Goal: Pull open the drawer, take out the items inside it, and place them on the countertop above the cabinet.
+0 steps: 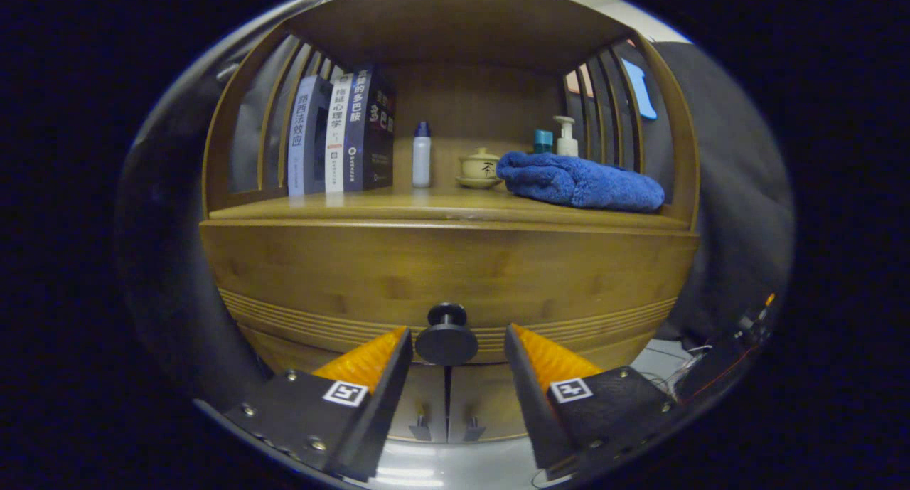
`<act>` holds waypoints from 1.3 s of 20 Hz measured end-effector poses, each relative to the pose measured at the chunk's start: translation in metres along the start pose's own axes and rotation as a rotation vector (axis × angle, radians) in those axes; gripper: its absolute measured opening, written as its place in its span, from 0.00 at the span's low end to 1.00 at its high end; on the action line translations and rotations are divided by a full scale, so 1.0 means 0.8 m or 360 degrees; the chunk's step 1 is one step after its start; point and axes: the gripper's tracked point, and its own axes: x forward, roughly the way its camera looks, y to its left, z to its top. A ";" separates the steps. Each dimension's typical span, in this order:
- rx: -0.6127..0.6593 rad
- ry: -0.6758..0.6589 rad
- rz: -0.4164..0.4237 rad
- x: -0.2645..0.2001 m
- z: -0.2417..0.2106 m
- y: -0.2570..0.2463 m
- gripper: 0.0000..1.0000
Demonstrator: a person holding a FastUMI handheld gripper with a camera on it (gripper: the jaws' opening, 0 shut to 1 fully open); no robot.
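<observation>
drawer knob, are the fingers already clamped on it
No, the gripper is open: the drawer knob sits between its fingers with a gap on each side.

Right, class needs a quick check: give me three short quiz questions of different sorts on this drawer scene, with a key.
1. True or false: the gripper is shut on the drawer knob.
2. What lies on the countertop in front of the pump bottle? A) folded blue towel B) books C) lidded cup
3. Fill in: the drawer looks ____.

Key
1. False: the fingers stand open on either side of the knob, apart from it.
2. A, the blue towel.
3. Closed.
</observation>
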 end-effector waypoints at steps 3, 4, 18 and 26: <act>0.0059 0.0011 0.0050 0.010 -0.001 0.009 0.53; 0.0033 0.0014 0.0066 0.009 -0.003 0.008 0.45; 0.0079 -0.0006 0.0065 -0.078 -0.026 0.004 0.23; 0.0069 0.0025 0.0069 -0.179 -0.055 -0.002 0.23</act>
